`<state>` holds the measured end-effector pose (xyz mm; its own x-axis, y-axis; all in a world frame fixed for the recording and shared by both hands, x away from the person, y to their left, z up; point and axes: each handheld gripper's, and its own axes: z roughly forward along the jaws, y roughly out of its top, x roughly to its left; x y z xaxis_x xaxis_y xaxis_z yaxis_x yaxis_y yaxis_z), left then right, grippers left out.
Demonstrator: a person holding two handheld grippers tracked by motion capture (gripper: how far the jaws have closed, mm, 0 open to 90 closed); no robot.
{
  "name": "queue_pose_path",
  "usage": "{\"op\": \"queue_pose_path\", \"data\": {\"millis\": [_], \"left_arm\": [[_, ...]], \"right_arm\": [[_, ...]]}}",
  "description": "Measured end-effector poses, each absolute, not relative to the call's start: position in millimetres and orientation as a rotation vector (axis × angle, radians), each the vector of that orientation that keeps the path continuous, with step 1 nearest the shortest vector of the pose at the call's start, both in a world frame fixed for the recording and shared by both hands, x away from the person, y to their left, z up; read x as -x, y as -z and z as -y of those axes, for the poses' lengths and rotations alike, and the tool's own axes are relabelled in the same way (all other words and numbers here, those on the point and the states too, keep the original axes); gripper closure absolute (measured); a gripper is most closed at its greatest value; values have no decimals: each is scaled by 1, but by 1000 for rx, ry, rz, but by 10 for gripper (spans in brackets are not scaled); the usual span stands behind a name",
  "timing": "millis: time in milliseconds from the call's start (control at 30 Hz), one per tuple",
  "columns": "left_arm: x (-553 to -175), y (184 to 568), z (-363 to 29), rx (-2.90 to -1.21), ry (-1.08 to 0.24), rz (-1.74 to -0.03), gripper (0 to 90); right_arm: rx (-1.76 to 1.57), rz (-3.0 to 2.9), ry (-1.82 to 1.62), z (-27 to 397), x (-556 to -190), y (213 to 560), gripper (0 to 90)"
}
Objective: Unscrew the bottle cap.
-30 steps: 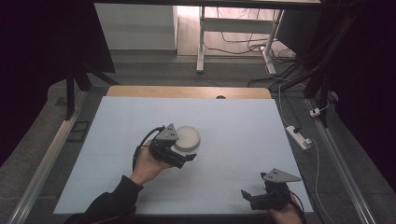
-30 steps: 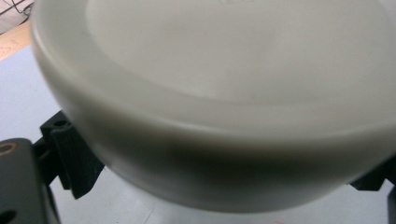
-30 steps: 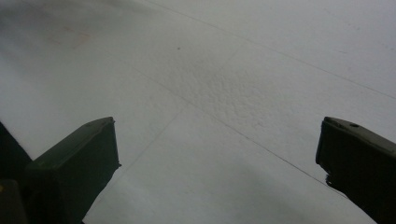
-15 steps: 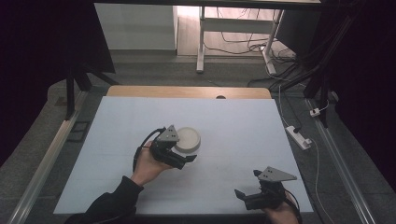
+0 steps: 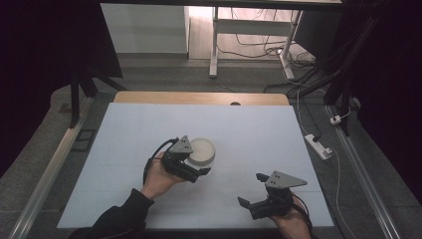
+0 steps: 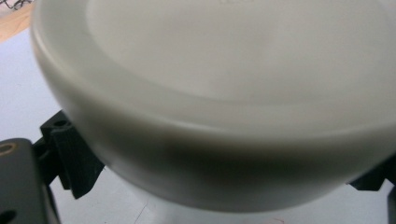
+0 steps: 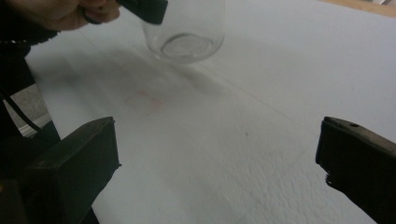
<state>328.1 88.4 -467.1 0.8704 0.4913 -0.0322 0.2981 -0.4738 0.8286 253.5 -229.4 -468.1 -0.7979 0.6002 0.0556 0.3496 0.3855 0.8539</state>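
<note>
A clear glass jar [image 7: 184, 32] with a white lid [image 5: 203, 151] stands upright near the middle of the white table [image 5: 124, 144]. My left gripper [image 5: 197, 162] is at the jar from the near left, open, with one black jaw on each side of it just under the lid. The left gripper view has the lid [image 6: 210, 79] very close, with the left gripper [image 6: 224, 172] spread wide around the glass body. My right gripper [image 5: 250, 189] is open above the table's near right part, holding nothing. The right gripper [image 7: 217, 154] points toward the jar from some distance.
A wooden strip [image 5: 199, 97] runs along the table's far edge. A power strip [image 5: 318, 146] and cables lie on the floor to the right. A faint red mark [image 7: 149, 102] is on the table surface in front of the jar.
The right gripper has drifted slightly left. The left gripper and the jar have stayed where they were.
</note>
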Motion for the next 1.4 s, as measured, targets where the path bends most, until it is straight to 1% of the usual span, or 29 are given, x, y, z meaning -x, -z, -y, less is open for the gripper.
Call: {"op": "queue_pose_path", "data": {"millis": [533,1033,1400], "left_arm": [[-325,469,-86,-2103,-249,-536,74],[-323,471,-81,-2106,-242,-537,74],[-320,472,-77,-2117,-243,-522,74]], "right_arm": [[-792,-2406,-1473,196,-277,449,0],[-750,-2391,-1386,156,-298,431,0],[-745,-2385,-1429,129,-311,422,0]]}}
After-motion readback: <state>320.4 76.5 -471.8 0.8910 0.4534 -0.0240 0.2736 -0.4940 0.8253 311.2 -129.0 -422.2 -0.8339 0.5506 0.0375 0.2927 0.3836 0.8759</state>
